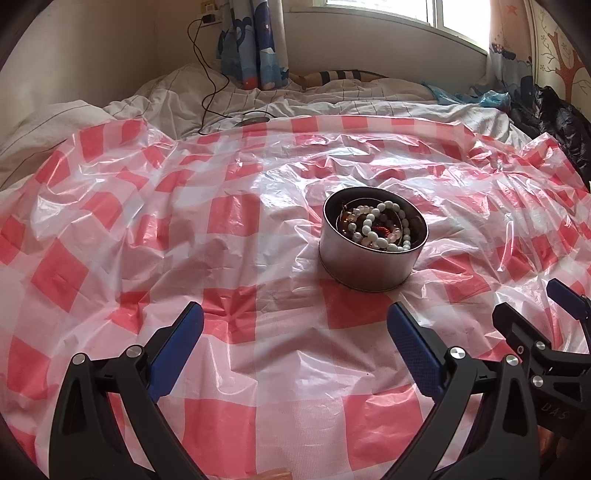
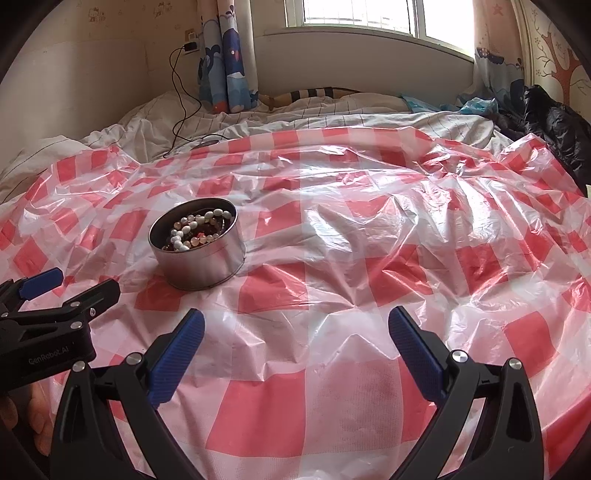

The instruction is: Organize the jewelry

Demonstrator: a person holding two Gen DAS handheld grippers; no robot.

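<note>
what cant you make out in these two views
- Bottom of the tin, both views: beads piled on top hide what lies beneath.
- Right claw, left view: cut off by the frame edge.
- Item on the sheets by the cable, right view: too small.

A round tin [image 1: 365, 258] sat on the plastic sheet [image 1: 229, 229] spread over the bed, with bead bracelets [image 1: 380, 229] piled inside it. The left gripper [image 1: 295, 332] was nearer than the tin, slightly to its left, jaws wide apart, empty. The right gripper [image 2: 295, 332] was just beside it on the right, also spread, the tin ahead and to its left. Behind the sheet lay the rumpled bedding [image 1: 177, 99]; a cable [image 1: 207, 74] ran from the wall down onto it. Curtains [image 1: 255, 44] hung behind the bed, under the window [image 1: 417, 11].
</note>
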